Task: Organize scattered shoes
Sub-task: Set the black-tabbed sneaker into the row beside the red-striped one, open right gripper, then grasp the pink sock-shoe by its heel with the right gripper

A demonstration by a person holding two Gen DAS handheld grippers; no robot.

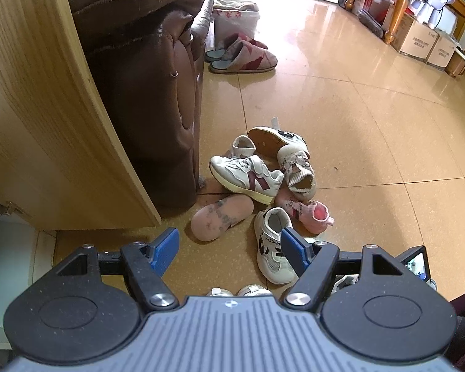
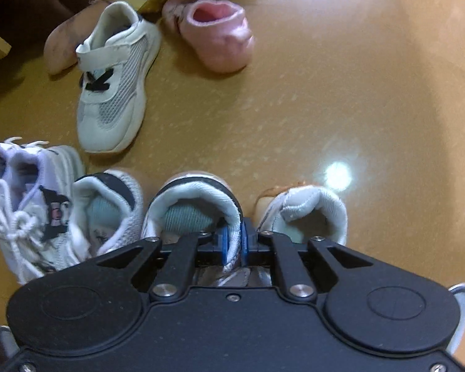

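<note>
Left wrist view: a brown sofa [image 1: 145,93] stands at the left, and just beside its near corner lies a heap of small shoes [image 1: 263,183]. Nearer than the sofa, the left gripper [image 1: 229,251] hangs spread and empty. The right gripper [image 2: 234,243] is clenched on a white sneaker's collar [image 2: 201,195] in a row.

A heap of small shoes is lying on the tan floor: a white sneaker with a maroon N [image 1: 248,176] resting on its side at the pile's 10 o'clock, a pink shoe [image 1: 220,217] showing its sole at 7, a white strap sneaker [image 2: 113,83] sitting upright at 6, and a white sock-collar shoe [image 2: 198,207] standing in a row.
</note>
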